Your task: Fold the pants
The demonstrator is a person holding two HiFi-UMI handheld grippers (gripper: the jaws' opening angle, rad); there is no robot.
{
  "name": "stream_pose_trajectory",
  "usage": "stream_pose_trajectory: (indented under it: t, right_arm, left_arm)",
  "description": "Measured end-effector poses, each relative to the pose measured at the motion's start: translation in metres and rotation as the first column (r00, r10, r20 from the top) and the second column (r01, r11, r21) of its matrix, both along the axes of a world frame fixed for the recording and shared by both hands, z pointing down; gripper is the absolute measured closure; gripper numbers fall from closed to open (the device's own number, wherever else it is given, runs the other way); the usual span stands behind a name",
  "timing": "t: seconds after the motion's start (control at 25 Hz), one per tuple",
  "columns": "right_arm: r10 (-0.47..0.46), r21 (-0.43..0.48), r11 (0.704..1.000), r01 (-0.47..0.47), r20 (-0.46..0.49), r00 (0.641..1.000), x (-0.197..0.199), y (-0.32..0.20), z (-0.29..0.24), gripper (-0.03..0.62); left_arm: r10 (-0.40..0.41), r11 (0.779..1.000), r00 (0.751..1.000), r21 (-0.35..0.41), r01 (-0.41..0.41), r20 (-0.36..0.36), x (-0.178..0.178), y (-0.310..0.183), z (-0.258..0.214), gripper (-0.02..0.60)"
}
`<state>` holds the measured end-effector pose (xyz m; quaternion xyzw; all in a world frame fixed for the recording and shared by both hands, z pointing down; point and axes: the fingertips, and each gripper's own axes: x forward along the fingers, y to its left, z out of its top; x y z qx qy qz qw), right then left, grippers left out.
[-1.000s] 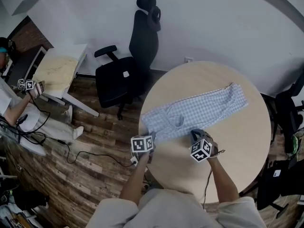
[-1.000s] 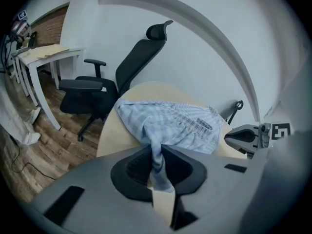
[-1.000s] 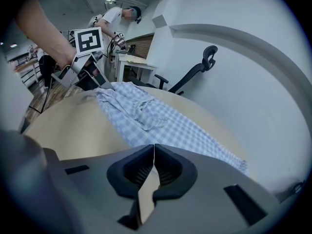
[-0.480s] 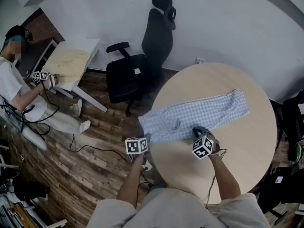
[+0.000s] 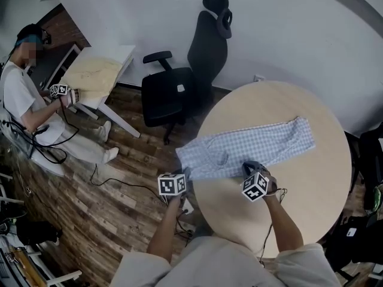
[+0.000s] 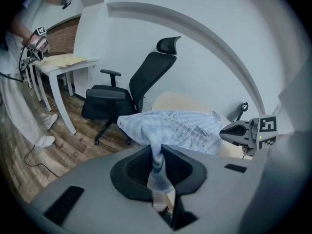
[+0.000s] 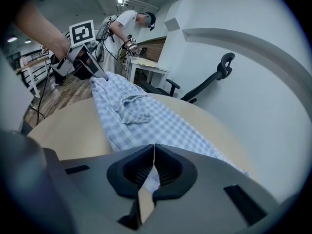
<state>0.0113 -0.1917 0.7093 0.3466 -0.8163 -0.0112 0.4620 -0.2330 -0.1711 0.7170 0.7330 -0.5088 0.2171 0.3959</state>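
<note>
Blue-and-white checked pants [image 5: 251,143] lie stretched across the round wooden table [image 5: 299,184], legs toward the far right. The waist end hangs past the table's left edge. My left gripper [image 5: 181,173] is shut on a bunched corner of the waist, and the cloth [image 6: 180,126] runs from between its jaws [image 6: 157,165]. My right gripper [image 5: 250,166] sits at the pants' near edge, about mid-length. Its jaws [image 7: 153,162] are pressed together on the thin fabric edge, with the pants [image 7: 146,116] spreading away beyond. Each gripper shows in the other's view: right gripper [image 6: 241,131], left gripper [image 7: 90,67].
A black office chair [image 5: 179,82] stands just beyond the table's left side. Further left, a person [image 5: 24,94] sits at a white desk [image 5: 99,76] holding other grippers. Cables trail over the wooden floor [image 5: 108,184]. A dark chair [image 5: 371,154] is at the right edge.
Both grippers have moved left with the pants. The waist end, which lay on the table, now overhangs its left edge. The legs slid left along the tabletop.
</note>
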Motion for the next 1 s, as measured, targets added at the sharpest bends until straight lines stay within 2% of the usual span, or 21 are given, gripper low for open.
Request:
stream_pose_trajectory:
  t: [0.24,0.52,0.76,1.0]
  right_arm:
    - [0.023,0.016,1.000,-0.023,0.010,1.000,0.009,0.005,-0.005,0.563]
    - [0.065,0.031,0.997,-0.066,0.022,0.998,0.035,0.016,-0.012,0.563]
    - [0.122,0.035,0.992,-0.122,0.026,0.992,0.062,0.027,-0.014,0.563]
    - [0.196,0.031,0.980,-0.197,0.035,0.980,0.099,0.035,-0.013,0.563]
  left_arm:
    - [0.040,0.992,0.999,0.118,-0.043,0.025,0.019,-0.009,-0.047,0.509]
    - [0.117,0.965,0.993,0.232,-0.121,0.033,0.075,-0.020,-0.098,0.509]
    - [0.225,0.936,0.973,0.266,-0.232,0.057,0.127,-0.034,-0.113,0.509]
    - [0.337,0.899,0.938,0.267,-0.347,0.083,0.189,-0.050,-0.113,0.509]
